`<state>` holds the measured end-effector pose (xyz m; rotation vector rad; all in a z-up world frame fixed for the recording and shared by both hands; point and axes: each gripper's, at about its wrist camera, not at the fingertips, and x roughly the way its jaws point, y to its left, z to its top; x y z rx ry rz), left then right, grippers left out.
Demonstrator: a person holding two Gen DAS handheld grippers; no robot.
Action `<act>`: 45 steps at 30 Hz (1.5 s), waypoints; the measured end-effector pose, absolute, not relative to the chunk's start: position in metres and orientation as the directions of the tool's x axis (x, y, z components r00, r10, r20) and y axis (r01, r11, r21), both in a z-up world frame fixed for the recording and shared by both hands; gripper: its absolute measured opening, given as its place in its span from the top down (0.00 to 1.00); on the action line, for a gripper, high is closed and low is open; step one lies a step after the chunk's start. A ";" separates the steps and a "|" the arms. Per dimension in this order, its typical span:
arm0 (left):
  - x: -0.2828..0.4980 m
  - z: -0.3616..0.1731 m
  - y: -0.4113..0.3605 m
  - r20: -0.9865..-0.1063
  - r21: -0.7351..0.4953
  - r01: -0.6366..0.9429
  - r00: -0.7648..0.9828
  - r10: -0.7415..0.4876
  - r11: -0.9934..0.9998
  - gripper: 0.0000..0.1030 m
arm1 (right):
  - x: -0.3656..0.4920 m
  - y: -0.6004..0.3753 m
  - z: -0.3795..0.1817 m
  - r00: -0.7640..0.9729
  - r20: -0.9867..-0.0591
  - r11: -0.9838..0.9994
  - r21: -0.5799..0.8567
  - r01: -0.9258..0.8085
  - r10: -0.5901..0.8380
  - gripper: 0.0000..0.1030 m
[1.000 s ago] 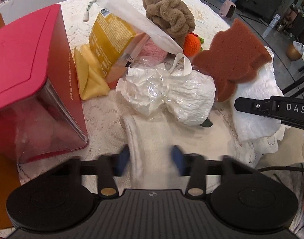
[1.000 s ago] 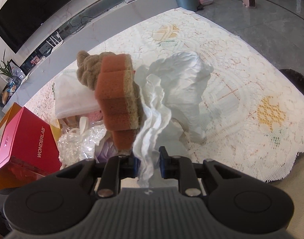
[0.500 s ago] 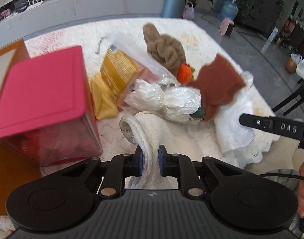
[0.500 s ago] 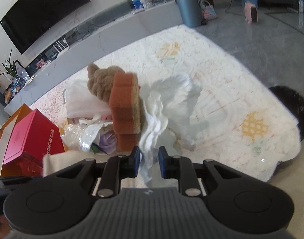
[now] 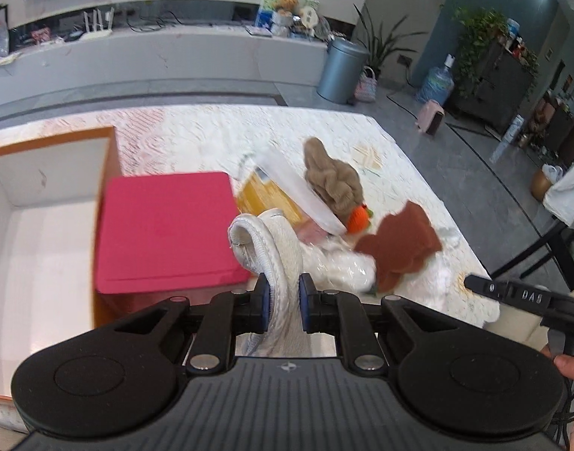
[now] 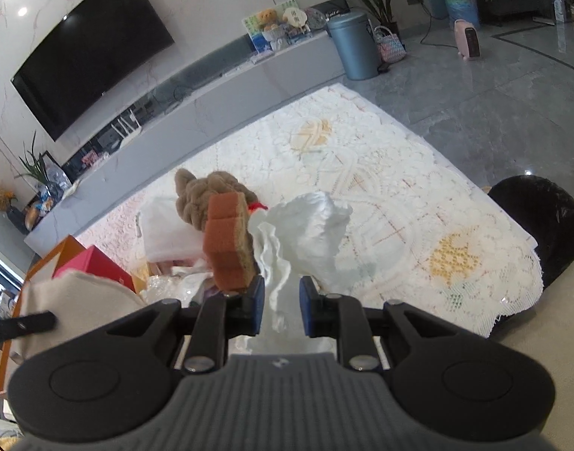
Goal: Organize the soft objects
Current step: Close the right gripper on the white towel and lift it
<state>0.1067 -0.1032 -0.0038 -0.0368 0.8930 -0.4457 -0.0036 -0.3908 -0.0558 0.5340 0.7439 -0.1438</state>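
The left gripper [image 5: 282, 302] has its jaws clamped on a cream towel [image 5: 275, 248]. The towel is folded into a long roll. It runs straight away from the jaws and then bends over to the left at its far end, above the pink box [image 5: 166, 229]. An open orange box [image 5: 42, 203] with white inside sits left of the pink box.

The right gripper [image 6: 282, 304] has been opening its jaws a little. A thin white cloth [image 6: 305, 233] hangs between them, but the pads do not seem to press on it. The cloth runs up and away from the jaws and fans out wide at its far end.

On the bench [image 6: 399, 188], under a lace cover, lie a brown sponge [image 5: 399, 244], a fuzzy tan cloth [image 5: 332, 184] and a small orange knit toy [image 5: 358, 218], all close together.
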 end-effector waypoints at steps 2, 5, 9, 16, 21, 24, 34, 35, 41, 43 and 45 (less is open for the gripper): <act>0.107 -0.003 -0.101 -0.745 -0.205 0.355 0.548 -0.380 0.912 0.84 | 0.001 -0.389 -0.062 0.717 -0.693 0.858 0.411 0.307 0.075 0.66; 0.106 -0.007 -0.100 -0.748 -0.205 0.352 0.546 -0.378 0.913 0.84 | 0.008 -0.391 -0.070 0.693 -0.713 0.823 0.454 0.342 0.105 0.36; 0.102 -0.015 -0.104 -0.756 -0.203 0.359 0.534 -0.379 0.911 0.84 | 0.018 -0.376 -0.067 0.665 -0.746 0.876 0.344 0.339 0.036 0.20; 0.099 -0.027 -0.113 -0.769 -0.177 0.387 0.519 -0.373 0.905 0.83 | 0.056 -0.349 -0.101 0.561 -0.828 0.908 0.245 0.341 0.013 0.29; 0.091 -0.023 -0.112 -0.741 -0.154 0.419 0.550 -0.385 0.895 0.84 | 0.064 -0.345 -0.107 0.568 -0.823 0.909 0.252 0.333 0.021 0.93; 0.086 -0.018 -0.112 -0.723 -0.122 0.425 0.581 -0.374 0.897 0.84 | 0.049 -0.348 -0.091 0.623 -0.782 0.915 0.271 0.298 0.028 0.94; 0.076 -0.002 -0.112 -0.690 -0.073 0.466 0.614 -0.382 0.882 0.84 | -0.002 -0.379 -0.037 0.785 -0.616 0.862 0.433 0.265 0.068 0.94; 0.075 0.000 -0.112 -0.686 -0.075 0.468 0.617 -0.386 0.881 0.84 | -0.004 -0.380 -0.036 0.789 -0.610 0.859 0.441 0.262 0.072 0.94; 0.073 0.009 -0.106 -0.659 -0.100 0.468 0.630 -0.411 0.878 0.84 | -0.011 -0.379 -0.027 0.798 -0.600 0.863 0.428 0.267 0.051 0.94; 0.073 0.012 -0.103 -0.652 -0.103 0.465 0.636 -0.413 0.879 0.84 | -0.012 -0.377 -0.026 0.800 -0.597 0.864 0.432 0.259 0.059 0.94; 0.074 0.014 -0.098 -0.654 -0.108 0.458 0.636 -0.410 0.883 0.84 | -0.013 -0.376 -0.024 0.804 -0.591 0.863 0.438 0.251 0.066 0.93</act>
